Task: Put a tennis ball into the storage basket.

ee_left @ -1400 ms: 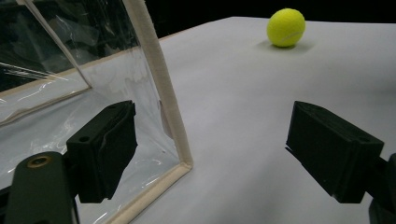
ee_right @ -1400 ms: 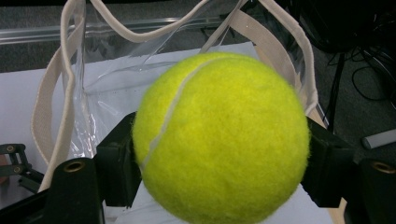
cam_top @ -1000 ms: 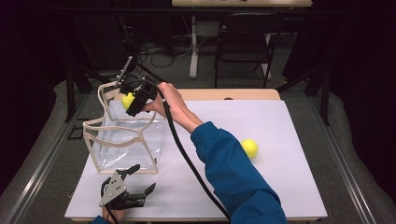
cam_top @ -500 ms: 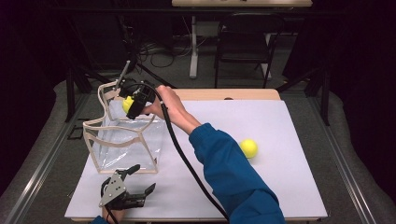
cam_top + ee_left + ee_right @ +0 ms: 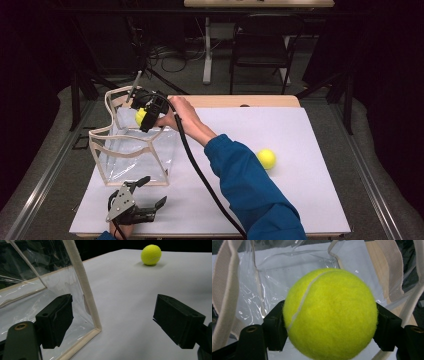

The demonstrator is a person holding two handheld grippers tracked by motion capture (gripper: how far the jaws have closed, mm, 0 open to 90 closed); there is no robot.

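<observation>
A white table point(image 5: 300, 200) stands in a dark room. The right gripper point(image 5: 148, 115) clamps a fuzzy yellow-green tennis ball point(image 5: 329, 315) with a pale curved seam, held over the open top of a clear plastic bag point(image 5: 130, 155) edged in cream trim. The left gripper point(image 5: 142, 200) rests beside the bag, jaws wide apart and holding nothing.

A lab or recording studio: black curtains point(image 5: 30, 75) close off the sides, a white work table point(image 5: 310, 200) stands on grey carpet point(image 5: 45, 170), cables point(image 5: 172, 55) trail across the floor, and a folding chair point(image 5: 260, 45) waits at a second desk point(image 5: 260, 3) behind.
</observation>
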